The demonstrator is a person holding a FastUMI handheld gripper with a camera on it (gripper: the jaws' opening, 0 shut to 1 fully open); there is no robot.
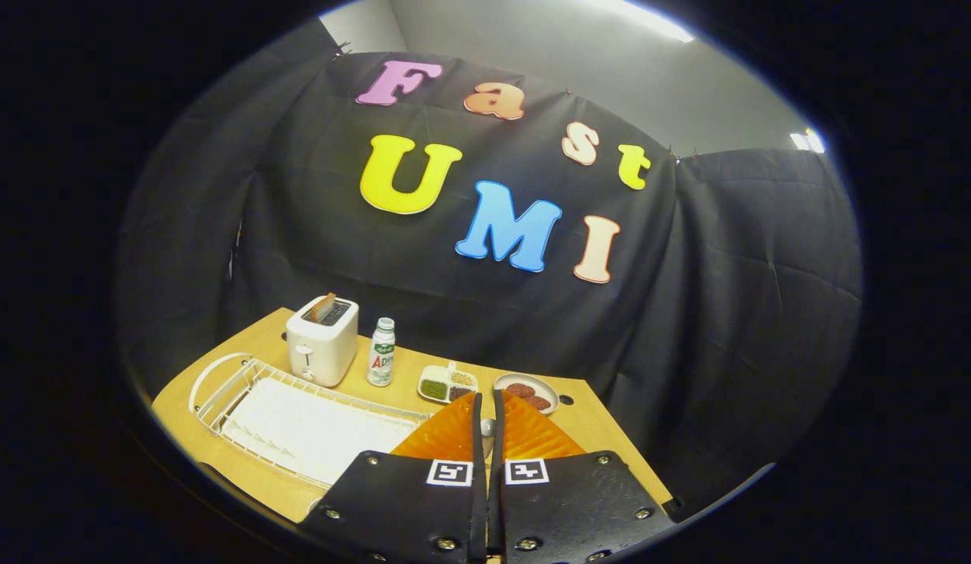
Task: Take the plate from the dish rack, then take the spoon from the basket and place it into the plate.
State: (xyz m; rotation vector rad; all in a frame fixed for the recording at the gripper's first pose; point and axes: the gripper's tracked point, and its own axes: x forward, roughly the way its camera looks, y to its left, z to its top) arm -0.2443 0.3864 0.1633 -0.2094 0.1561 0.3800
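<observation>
- Gripper (487,407) fingers stand nearly together, with only a narrow slit between them. A small pale rounded thing (487,427) shows in that slit, low down between the fingers — it may be part of the spoon, but I cannot tell, nor whether both fingers press on it.
- Table (266,337) of light wood carries everything; the fingers hang above its near part.
- Dish rack (219,384) — white wire with a looped handle at its far left end — lies to the left of the fingers. A white ribbed tray (313,431) sits inside it. I can make out no plate standing in the rack.
- Toaster (322,341), white, stands just beyond the rack's far side, with a brown slice (323,307) sticking up from its slot.
- Bottle (382,352), small and white with a pale cap, stands upright just to the right of the toaster, apart from it.
- Divided dish (447,384), white and squarish, lies ahead of the left fingertip. One compartment holds something green, another something pale and grainy, a third something dark.
- Small plate (527,392), round and pale, lies just beyond the right fingertip, near the table's far edge. Reddish-brown round pieces (528,395) rest on it.
- Basket and spoon as whole things I cannot make out.
</observation>
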